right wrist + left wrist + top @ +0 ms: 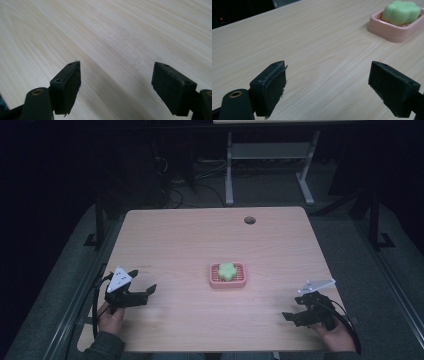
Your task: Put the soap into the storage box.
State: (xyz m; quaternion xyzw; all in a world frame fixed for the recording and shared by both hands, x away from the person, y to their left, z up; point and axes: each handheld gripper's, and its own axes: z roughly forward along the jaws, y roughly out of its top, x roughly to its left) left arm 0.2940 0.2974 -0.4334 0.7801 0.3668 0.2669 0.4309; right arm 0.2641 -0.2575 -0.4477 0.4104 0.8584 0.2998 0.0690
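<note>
Left gripper (145, 290) — jaws wide apart, empty; green flower-shaped soap (401, 12) in pink ribbed plastic dish (390, 31) lies ahead, to its right (well apart). Right gripper (290, 316) — likewise spread, empty.

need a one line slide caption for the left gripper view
Open left gripper low over the wooden table, with a green flower-shaped soap in a pink soap dish ahead at upper right.
</note>
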